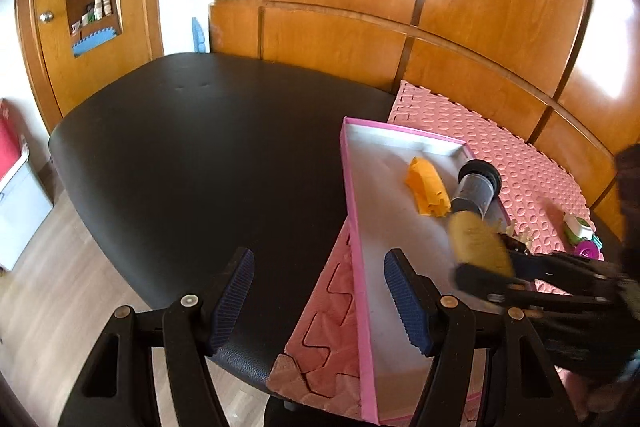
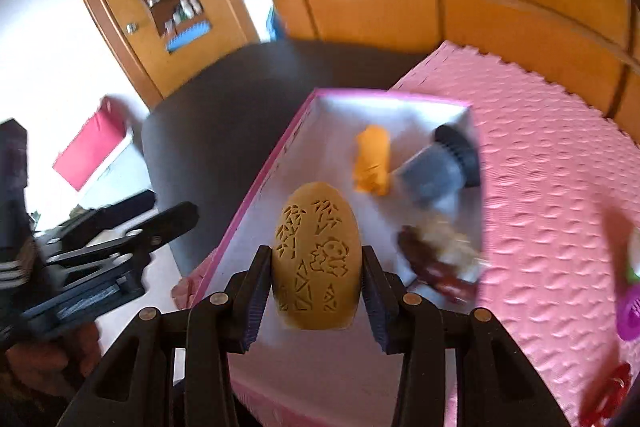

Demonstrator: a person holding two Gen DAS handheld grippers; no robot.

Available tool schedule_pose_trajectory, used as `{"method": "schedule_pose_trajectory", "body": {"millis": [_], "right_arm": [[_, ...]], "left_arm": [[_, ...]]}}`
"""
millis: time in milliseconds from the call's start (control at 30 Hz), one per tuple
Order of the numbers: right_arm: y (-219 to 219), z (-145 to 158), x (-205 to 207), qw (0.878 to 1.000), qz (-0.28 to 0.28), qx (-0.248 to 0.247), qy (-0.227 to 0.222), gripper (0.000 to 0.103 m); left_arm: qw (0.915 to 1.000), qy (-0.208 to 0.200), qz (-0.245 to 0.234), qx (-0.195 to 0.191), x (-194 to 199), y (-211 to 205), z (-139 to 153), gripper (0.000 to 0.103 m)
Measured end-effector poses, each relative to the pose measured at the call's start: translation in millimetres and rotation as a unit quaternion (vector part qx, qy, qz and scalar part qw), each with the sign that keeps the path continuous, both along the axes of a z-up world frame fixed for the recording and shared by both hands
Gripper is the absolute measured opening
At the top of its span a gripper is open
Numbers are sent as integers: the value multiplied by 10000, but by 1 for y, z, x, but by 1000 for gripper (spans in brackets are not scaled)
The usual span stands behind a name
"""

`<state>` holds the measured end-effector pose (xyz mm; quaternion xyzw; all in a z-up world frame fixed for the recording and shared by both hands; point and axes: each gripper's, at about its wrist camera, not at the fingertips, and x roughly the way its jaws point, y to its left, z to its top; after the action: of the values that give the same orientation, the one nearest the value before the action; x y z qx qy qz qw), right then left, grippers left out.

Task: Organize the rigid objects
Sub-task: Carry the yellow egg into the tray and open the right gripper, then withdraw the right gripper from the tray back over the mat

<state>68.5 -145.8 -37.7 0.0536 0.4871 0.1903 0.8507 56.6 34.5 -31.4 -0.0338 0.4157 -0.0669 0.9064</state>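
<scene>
My right gripper [image 2: 316,267] is shut on a tan carved oval brush back [image 2: 316,255] and holds it above the pink-rimmed tray [image 2: 276,163]. In the left wrist view it shows as a blurred brush [image 1: 478,237] over the tray's right side. In the tray [image 1: 352,187] lie an orange toy piece [image 1: 426,187], a dark cylinder with a black cap [image 1: 476,189], and a brown and cream object [image 2: 440,255]. My left gripper [image 1: 320,291] is open and empty, at the tray's near left rim.
The tray rests on a pink foam mat [image 1: 520,163] over a black table [image 1: 200,155]. Small green, white and purple items [image 1: 582,237] lie on the mat at the right. Wooden panelling [image 1: 440,7] stands behind. A red and white box [image 1: 12,155] is on the floor at the left.
</scene>
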Motion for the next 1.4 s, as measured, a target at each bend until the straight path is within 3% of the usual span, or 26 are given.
{"method": "schedule_pose_trajectory", "body": {"millis": [133, 300, 500, 767, 1000, 1200, 1400], "right_arm": [[14, -19, 19, 9982, -82, -592, 17, 43], [17, -33, 29, 9962, -128, -853, 127, 44], [3, -27, 28, 9974, -322, -627, 164, 45], [-12, 4, 2, 9972, -573, -318, -353, 45], [-37, 20, -22, 9936, -994, -152, -514, 46], [-69, 25, -32, 9901, -1280, 308, -478, 46], [-100, 25, -39, 9835, -1717, 328, -455, 46]], "left_arm": [[10000, 57, 2, -33, 1, 2, -4, 68], [9999, 101, -52, -54, -1, -1, -7, 68], [10000, 38, -40, -34, -3, -1, -5, 73], [9999, -25, -98, 34, -7, -6, -1, 75], [9994, -172, -268, 121, -13, -18, 7, 75], [9990, -173, -385, 169, -16, -28, 7, 75], [9980, -201, -547, 238, -19, -39, 9, 76]]}}
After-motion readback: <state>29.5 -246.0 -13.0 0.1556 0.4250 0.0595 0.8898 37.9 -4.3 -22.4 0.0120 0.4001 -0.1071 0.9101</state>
